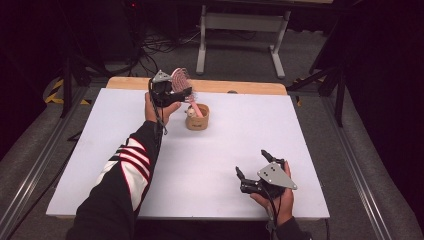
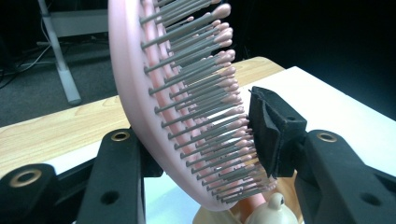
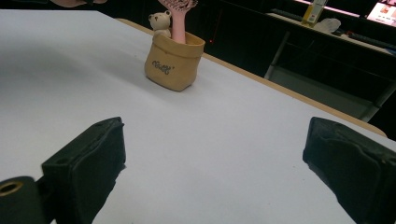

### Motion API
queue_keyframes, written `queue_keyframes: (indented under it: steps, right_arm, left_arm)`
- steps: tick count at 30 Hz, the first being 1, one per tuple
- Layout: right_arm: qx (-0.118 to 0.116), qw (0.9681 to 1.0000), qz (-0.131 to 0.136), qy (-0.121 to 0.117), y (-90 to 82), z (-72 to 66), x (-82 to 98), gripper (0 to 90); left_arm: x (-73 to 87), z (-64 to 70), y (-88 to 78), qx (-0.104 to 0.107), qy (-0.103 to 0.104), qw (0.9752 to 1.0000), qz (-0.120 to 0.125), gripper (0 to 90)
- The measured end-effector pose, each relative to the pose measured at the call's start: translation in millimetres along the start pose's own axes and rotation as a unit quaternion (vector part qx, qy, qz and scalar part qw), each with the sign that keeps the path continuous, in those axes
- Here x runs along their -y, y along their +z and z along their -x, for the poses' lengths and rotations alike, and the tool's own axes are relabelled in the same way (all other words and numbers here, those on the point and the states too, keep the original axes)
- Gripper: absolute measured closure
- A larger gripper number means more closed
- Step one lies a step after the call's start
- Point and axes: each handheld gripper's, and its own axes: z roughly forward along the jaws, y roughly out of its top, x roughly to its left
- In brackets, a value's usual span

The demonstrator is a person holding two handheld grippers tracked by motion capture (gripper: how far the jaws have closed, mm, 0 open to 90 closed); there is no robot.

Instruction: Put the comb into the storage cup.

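A pink hairbrush point(image 1: 180, 79) stands handle-down in a small tan cup point(image 1: 197, 121) at the back of the white table, with a little bear figure point(image 1: 190, 112) on the cup's rim. My left gripper point(image 1: 172, 92) is level with the brush head. In the left gripper view its jaws point(image 2: 201, 154) stand on either side of the brush point(image 2: 135, 93). The brush's back lies by the left jaw and the bristle tips reach the right pad without bending. My right gripper point(image 1: 252, 164) rests open near the front right, nothing between its pads point(image 3: 215, 158). It faces the cup point(image 3: 173, 65).
The white table point(image 1: 215, 165) has a wooden strip point(image 1: 240, 86) along its far edge. A grey desk frame point(image 1: 240, 30) and cables stand on the floor beyond. Dark stands flank both sides.
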Motion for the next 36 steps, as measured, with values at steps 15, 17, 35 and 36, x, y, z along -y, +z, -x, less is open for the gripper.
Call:
queue_keyframes:
  steps: [15, 17, 35, 36]
  right_arm:
    - [0.001, 1.0, -0.002, -0.002, 0.7, -0.4, 0.3, 6.5]
    - [0.0, 1.0, -0.002, -0.002, 0.8, -0.4, 0.3, 6.5]
    - [-0.002, 1.0, -0.006, -0.002, 1.8, -0.9, 0.9, 6.5]
    - [-0.002, 1.0, -0.006, -0.003, 1.9, -1.0, 1.0, 6.5]
  left_arm:
    - [4.8, -12.3, -4.5, -0.003, -0.009, 1.0, -0.003, 51.1]
    - [6.0, -13.4, -5.3, -0.002, -0.014, 0.9999, -0.004, 50.9]
    - [11.2, -22.7, -9.4, -0.009, -0.019, 0.9997, -0.013, 45.0]
    - [11.4, -22.9, -9.4, -0.008, -0.019, 0.9997, -0.013, 45.1]
